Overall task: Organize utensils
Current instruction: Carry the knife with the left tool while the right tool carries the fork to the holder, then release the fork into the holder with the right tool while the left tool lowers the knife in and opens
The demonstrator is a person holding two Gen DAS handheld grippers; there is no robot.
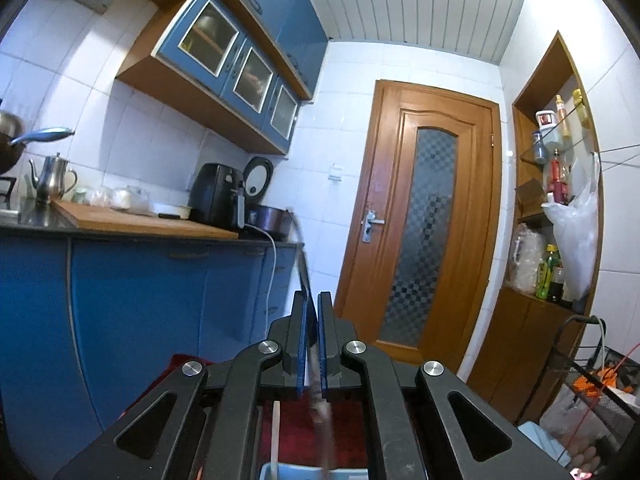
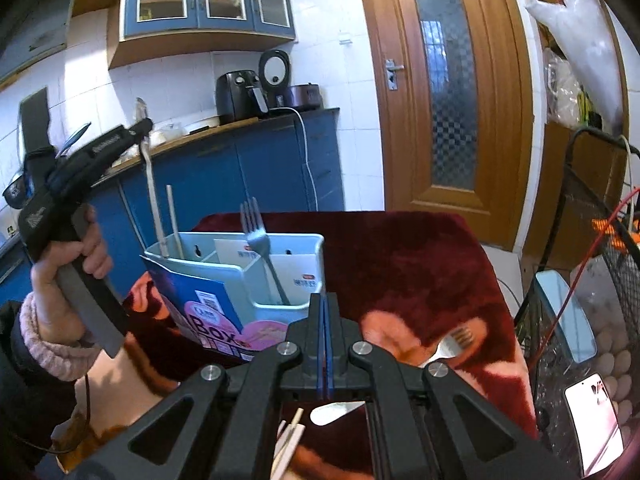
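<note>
A pale blue utensil holder (image 2: 280, 276) stands on the dark red cloth (image 2: 420, 264). A metal fork (image 2: 258, 240) stands in its right compartment; a chopstick (image 2: 175, 220) stands in its left one. My left gripper (image 2: 141, 130) is shut on a second chopstick (image 2: 154, 204), held upright, its lower end in the left compartment. In the left wrist view that gripper (image 1: 313, 300) pinches the blurred chopstick (image 1: 305, 268). My right gripper (image 2: 325, 300) is shut and empty, just in front of the holder. Another fork (image 2: 448, 346), a spoon (image 2: 336, 412) and loose chopsticks (image 2: 290, 440) lie on the cloth.
A blue and pink box (image 2: 208, 312) leans against the holder's front. A wire basket (image 2: 608, 248) and a phone (image 2: 596, 420) are at the right. A blue counter (image 2: 240, 152) with an air fryer (image 2: 236, 94) stands behind, next to a wooden door (image 2: 448, 88).
</note>
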